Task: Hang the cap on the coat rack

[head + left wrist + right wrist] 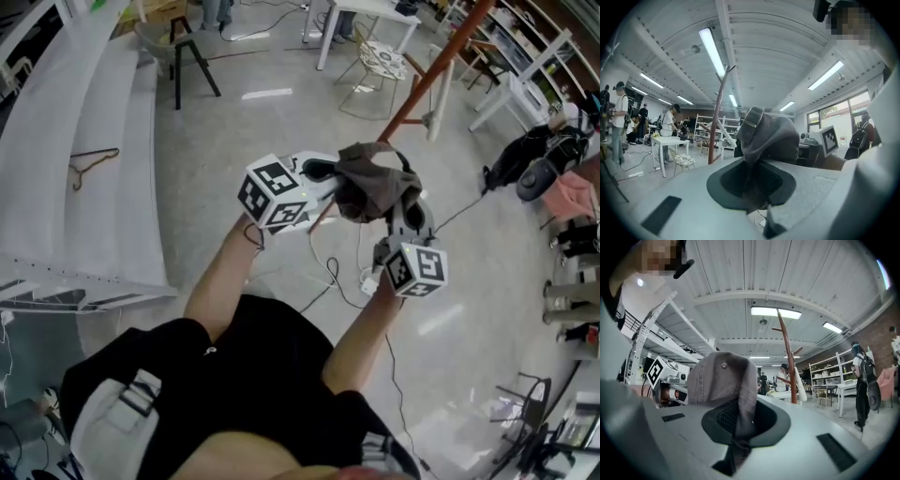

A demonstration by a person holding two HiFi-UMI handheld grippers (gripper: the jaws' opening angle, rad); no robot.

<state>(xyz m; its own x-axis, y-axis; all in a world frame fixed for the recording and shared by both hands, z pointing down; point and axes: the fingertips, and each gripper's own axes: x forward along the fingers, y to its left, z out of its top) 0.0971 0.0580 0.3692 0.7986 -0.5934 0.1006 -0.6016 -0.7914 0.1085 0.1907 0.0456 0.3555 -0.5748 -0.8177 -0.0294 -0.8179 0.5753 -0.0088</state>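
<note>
Pinched nearly closed on cap (370, 183) cloth, one at each side: left gripper (323, 178) and right gripper (403, 211), mid-frame. Picked up, not yet hung. Left to do: carry to rack (436, 70), upper right, well apart, and hook on.

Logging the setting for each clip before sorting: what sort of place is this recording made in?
Probably a big open lab or workshop hall: a bare polished floor with loose cables, long ceiling strip lights, and white tables and shelving along the sides.
</note>
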